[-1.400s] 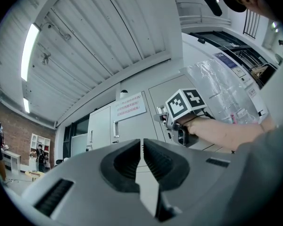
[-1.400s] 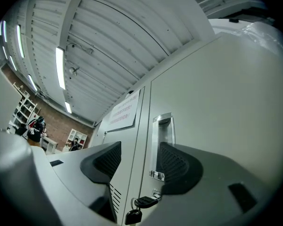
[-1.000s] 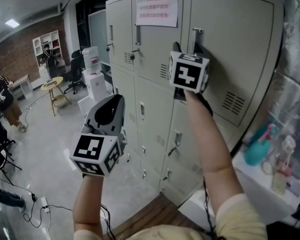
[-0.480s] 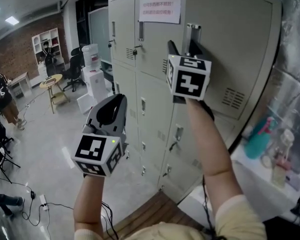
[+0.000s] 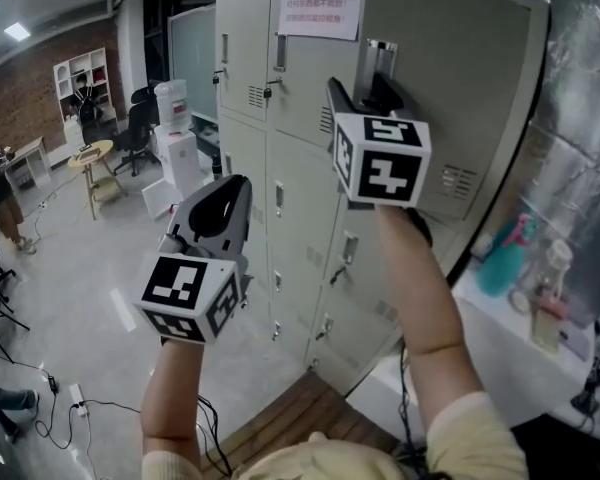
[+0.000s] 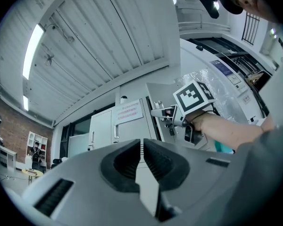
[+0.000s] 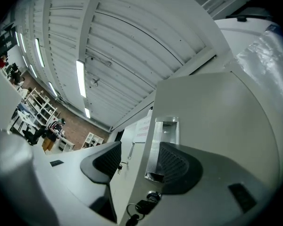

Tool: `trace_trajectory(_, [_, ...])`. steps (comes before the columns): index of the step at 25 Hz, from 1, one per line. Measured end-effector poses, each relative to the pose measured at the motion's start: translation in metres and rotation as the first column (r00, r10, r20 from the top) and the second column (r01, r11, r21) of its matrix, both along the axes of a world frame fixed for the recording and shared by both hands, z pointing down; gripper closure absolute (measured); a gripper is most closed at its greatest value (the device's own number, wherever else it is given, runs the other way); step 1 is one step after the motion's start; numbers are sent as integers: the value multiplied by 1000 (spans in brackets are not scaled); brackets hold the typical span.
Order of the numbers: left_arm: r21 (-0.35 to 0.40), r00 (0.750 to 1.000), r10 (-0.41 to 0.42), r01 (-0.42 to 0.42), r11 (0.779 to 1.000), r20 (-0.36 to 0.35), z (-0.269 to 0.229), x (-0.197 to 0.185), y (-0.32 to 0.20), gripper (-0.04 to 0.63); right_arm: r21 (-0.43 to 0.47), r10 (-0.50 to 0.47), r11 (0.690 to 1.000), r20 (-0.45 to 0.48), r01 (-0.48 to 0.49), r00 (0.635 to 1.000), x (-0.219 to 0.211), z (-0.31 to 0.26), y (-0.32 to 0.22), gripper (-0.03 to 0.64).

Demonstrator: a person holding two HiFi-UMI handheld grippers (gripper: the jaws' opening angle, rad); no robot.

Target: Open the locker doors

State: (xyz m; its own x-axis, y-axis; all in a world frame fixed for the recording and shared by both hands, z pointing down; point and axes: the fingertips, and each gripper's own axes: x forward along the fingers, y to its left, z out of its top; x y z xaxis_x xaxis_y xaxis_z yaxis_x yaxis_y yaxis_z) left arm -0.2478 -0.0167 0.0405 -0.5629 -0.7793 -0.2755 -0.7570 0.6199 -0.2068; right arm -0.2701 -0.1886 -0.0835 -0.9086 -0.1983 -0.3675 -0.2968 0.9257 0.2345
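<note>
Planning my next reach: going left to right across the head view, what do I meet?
Round table → left gripper → right gripper, fingers on the locker door → teal spray bottle.

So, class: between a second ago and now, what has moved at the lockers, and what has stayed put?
The right gripper has pulled the top right locker door outward by its handle. That edge now stands proud of the neighbouring doors. Its tongs stay clamped across the edge. The left gripper stays shut and empty, held low before the lockers. The other doors stay closed.
</note>
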Motion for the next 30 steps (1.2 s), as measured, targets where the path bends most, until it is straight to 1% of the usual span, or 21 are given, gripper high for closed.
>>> trace_trajectory(4, [-3,1000,18,-18,1000,9,1,14,5,589,10,-7,1000,10,7,1000,16,0,12,387])
trace_trajectory(9, [0,1000,20,-20,1000,7,3,25,15,589,9,-18,1000,28,17,999,37,1,24,387])
trace_trajectory(22, [4,997,82,-82,997,3,8,70,16,589,64,-74,995,20,72,997,100,3,46,387])
trace_trajectory(30, [-2,993,117,-117,993,16,4,101,18,589,67,-64,996,37,62,997,144,2,47,387])
